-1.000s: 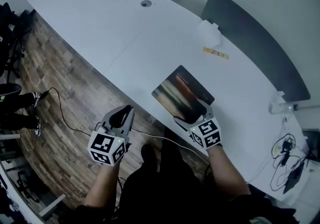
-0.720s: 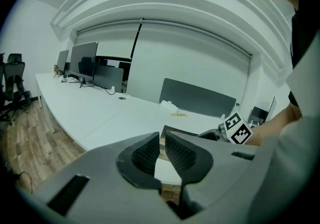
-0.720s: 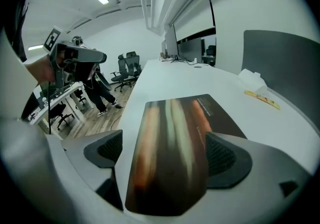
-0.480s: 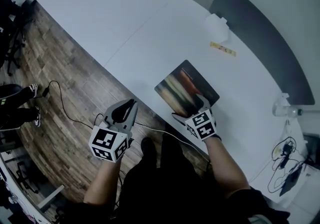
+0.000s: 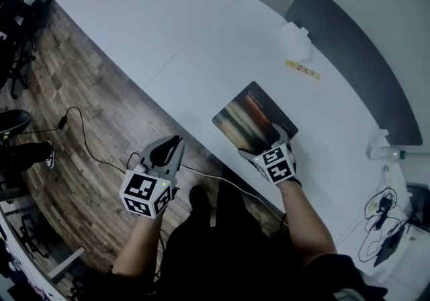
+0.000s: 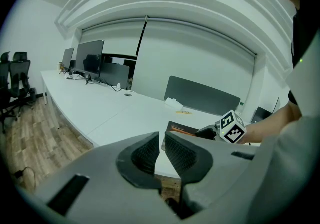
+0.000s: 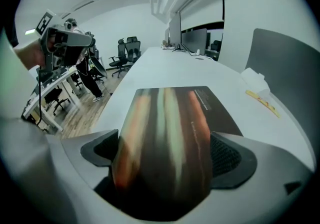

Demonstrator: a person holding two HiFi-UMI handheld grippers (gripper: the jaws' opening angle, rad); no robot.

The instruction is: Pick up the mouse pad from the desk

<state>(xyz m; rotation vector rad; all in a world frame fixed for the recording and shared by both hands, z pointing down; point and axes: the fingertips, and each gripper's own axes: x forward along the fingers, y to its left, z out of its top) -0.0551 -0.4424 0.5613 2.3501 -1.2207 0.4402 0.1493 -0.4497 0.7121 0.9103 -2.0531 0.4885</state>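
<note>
Item: dark rectangular mouse pad with coloured streaks [image 5: 250, 117], flat on white desk [image 5: 201, 44], its near end between your right gripper's [image 5: 266, 142] jaws, which have just been opening wide, unclamped. Your left gripper [image 5: 176, 142]: jaws nearly together, empty.

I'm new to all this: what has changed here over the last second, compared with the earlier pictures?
The right gripper came down over the near end of the mouse pad, and its jaws have just been opening. The pad's end now lies between them, apparently not yet squeezed. The mouse pad stays where it was on the desk, and the left gripper hangs shut over the floor as before.
</note>
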